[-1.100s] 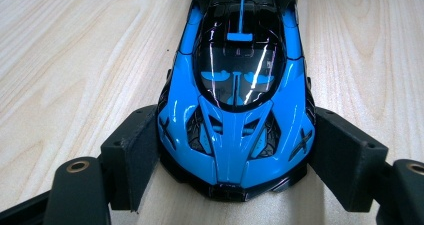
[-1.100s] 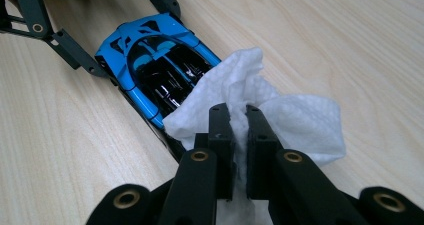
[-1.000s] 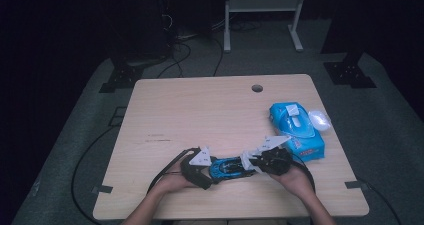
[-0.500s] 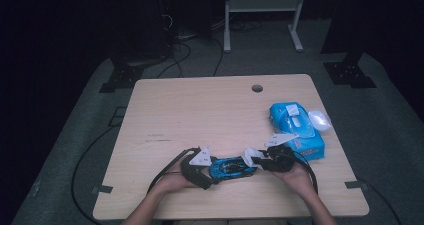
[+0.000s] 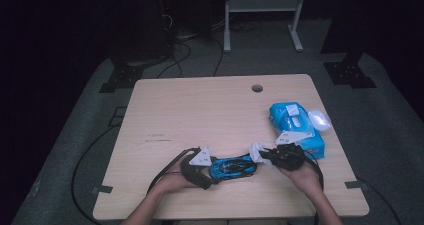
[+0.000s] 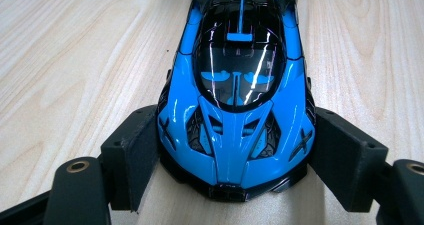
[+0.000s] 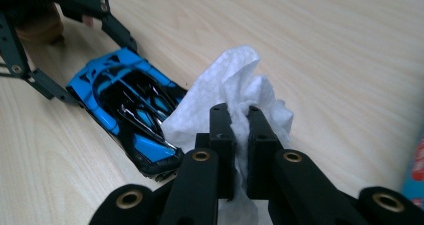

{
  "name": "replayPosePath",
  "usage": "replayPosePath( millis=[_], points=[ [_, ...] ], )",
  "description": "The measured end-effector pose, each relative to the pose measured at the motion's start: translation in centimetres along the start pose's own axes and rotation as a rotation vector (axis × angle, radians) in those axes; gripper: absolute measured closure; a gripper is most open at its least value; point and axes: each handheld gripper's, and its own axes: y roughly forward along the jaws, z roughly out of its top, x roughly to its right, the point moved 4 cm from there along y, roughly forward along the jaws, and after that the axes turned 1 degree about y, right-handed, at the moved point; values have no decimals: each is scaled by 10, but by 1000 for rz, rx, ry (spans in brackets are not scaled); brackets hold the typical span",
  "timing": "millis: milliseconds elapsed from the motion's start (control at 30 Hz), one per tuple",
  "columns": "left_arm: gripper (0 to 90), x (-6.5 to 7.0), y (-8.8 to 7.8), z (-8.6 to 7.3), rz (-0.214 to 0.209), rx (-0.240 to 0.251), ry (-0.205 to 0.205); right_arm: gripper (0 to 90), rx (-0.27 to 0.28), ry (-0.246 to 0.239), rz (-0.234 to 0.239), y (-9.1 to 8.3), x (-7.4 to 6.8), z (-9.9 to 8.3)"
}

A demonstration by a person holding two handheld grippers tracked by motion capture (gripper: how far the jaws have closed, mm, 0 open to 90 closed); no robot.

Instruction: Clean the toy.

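Left gripper (image 5: 204,169) clamps the blue toy car (image 5: 231,166) at its nose, near the table's (image 5: 200,110) front edge; hard and glossy, it suits this flank grip. Right gripper (image 5: 267,156), just beside the car's tail, pinches a soft, limp white wipe (image 7: 235,92), best bunched

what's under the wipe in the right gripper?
The wipe, pinched in the right gripper, drapes over one end of the blue car and the table. That end's tip is hidden beneath it. The left gripper clamps the other end.
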Motion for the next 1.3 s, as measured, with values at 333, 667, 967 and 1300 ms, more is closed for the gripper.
replayPosePath(
  millis=[333, 667, 967, 1300],
  points=[
    [247, 0, 0, 0, 0, -5, 4, 845, -84, -66, 75, 12, -25, -3],
    [247, 0, 0, 0, -3, -1, 4, 846, -103, -50, 50, 11, -20, -15],
    [248, 0, 0, 0, -2, -2, 3, 846, -66, -56, -1, 29, -14, 2],
    [248, 0, 0, 0, -3, -1, 6, 847, -84, -48, 45, 14, -25, -13]
  ],
)
